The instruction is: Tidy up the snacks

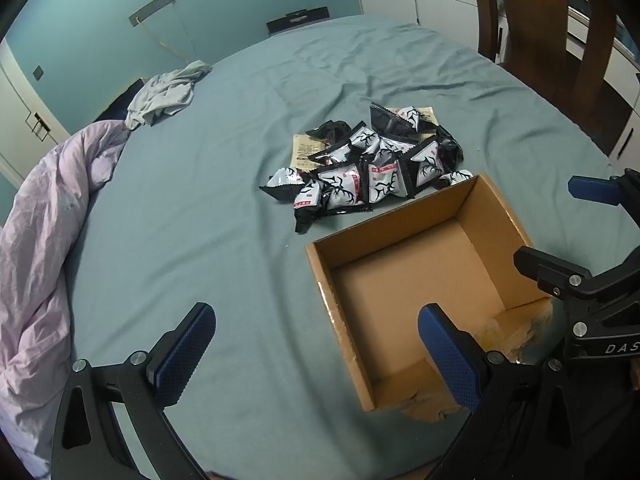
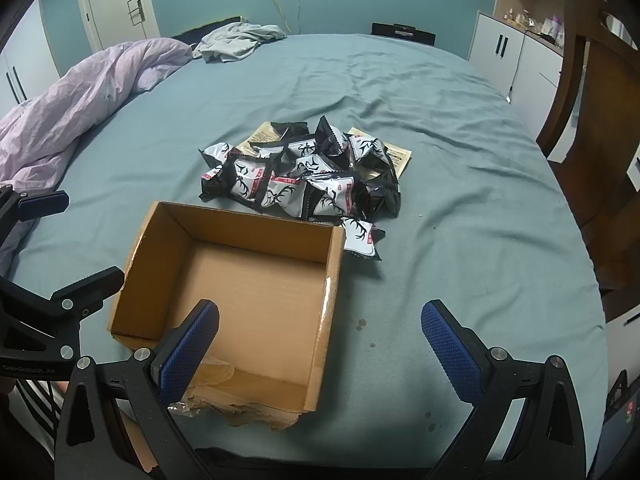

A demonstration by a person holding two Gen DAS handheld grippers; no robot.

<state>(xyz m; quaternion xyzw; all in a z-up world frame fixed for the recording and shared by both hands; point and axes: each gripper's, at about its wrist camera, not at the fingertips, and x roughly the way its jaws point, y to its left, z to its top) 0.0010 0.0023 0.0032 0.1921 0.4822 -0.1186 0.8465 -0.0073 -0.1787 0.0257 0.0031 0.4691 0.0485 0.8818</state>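
1. In the left wrist view, we hold the left gripper [image 1: 316,356] with its 2 blue-padded fingers [image 1: 184,360] spread wide and nothing between them.
2. The cardboard box [image 1: 320,264] stands open and empty just ahead of our right-hand finger, which overlaps its near side.
3. The snack packets [image 1: 360,172], black and white, lie heaped beyond the box's far wall, ahead and between the fingers, on the teal bedsheet [image 1: 200,240].
4. A pale purple blanket [image 1: 44,240] sits bunched well to the left of the left-hand finger.
5. In the right wrist view, we hold the right gripper [image 2: 320,354] released too, fingers [image 2: 452,352] wide apart and empty.
6. The cardboard box [image 2: 336,264] lies ahead of the left-hand finger, which overlaps its near side; the right-hand finger is over bare sheet.
7. The snack packets [image 2: 304,176] are piled beyond the box, ahead between the fingers; 1 packet [image 2: 360,238] touches the box's far right corner.
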